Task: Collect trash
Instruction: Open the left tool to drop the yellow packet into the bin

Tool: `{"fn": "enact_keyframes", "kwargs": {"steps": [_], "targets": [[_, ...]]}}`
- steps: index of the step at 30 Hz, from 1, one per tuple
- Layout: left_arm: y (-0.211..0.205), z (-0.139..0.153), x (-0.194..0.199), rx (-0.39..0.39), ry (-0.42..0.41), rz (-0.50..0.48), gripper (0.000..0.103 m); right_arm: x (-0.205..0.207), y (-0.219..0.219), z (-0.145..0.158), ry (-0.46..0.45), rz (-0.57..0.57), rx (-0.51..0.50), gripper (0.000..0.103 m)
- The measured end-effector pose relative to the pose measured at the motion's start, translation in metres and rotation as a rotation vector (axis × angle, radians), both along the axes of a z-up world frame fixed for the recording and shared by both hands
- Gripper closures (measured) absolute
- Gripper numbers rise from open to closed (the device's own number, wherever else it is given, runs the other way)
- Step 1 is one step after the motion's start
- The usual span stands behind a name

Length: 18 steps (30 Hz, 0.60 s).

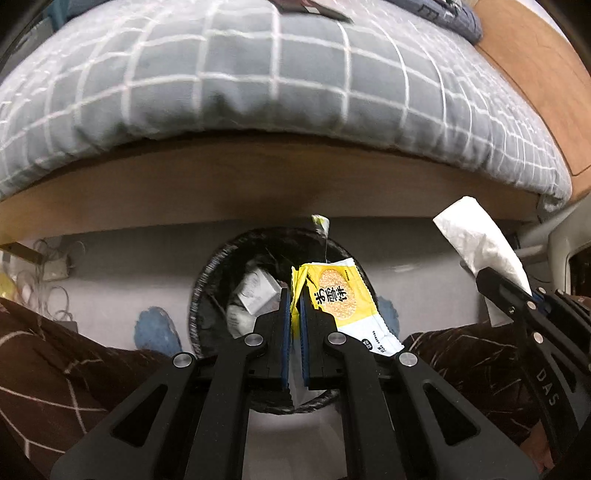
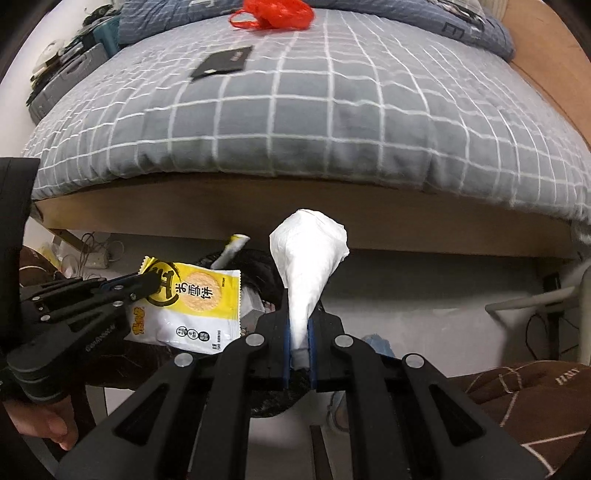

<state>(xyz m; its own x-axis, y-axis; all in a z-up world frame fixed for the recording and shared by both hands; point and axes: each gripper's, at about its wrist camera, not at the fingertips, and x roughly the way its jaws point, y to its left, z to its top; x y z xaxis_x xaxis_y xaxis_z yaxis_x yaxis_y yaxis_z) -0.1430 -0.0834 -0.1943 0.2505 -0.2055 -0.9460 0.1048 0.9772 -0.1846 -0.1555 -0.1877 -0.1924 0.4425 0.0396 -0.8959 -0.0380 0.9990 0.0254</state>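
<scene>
Beside the bed (image 2: 314, 122) with its grey checked cover, over pale floor (image 1: 122, 280): left gripper (image 1: 294, 295) clamped on a yellow snack wrapper (image 1: 343, 295) above the black-lined trash bin (image 1: 207, 280). Right gripper (image 2: 299, 325) pinches a white tissue (image 2: 310, 254) just beside it. Red plastic bag (image 2: 275, 13) and a flat black item (image 2: 223, 61) lie on the bed.

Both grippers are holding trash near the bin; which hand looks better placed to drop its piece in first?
Probably left. The left gripper holds the yellow snack wrapper right over the black-lined bin's opening. The right gripper, shut on the white tissue, sits off to the bin's side.
</scene>
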Motion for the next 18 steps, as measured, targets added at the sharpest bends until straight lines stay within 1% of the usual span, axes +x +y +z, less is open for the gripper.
{"fn": "enact_keyframes", "kwargs": {"steps": [4,9,10,11,12,14,15,17,18], "targets": [[-0.018,-0.01,0.0,0.017,0.008,-0.024,0.097,-0.003,-0.015,-0.004,0.01,-0.031,0.01,0.097],[-0.024,-0.024,0.0,0.045,0.023,-0.028,0.094,-0.005,-0.027,-0.009,0.023,-0.054,0.039,0.097],[-0.023,-0.026,0.0,0.039,0.025,-0.021,0.09,-0.004,-0.026,-0.01,0.025,-0.054,0.041,0.097],[-0.022,-0.027,-0.001,0.043,0.018,-0.019,0.082,-0.003,-0.025,-0.012,0.029,-0.05,0.045,0.097],[-0.024,-0.028,-0.001,0.052,0.01,-0.02,0.077,-0.002,-0.023,-0.014,0.034,-0.047,0.044,0.097],[-0.021,-0.03,-0.001,0.063,0.006,-0.013,0.059,0.001,-0.017,-0.018,0.04,-0.035,0.04,0.097],[-0.017,-0.03,0.0,0.059,0.007,-0.002,0.056,0.0,-0.014,-0.02,0.039,-0.027,0.035,0.096],[-0.01,-0.03,0.0,0.06,0.002,0.015,0.038,0.001,-0.006,-0.02,0.032,-0.012,0.033,0.096],[-0.004,-0.029,0.0,0.065,0.001,0.027,0.035,0.002,-0.005,-0.021,0.033,-0.01,0.037,0.096]]}}
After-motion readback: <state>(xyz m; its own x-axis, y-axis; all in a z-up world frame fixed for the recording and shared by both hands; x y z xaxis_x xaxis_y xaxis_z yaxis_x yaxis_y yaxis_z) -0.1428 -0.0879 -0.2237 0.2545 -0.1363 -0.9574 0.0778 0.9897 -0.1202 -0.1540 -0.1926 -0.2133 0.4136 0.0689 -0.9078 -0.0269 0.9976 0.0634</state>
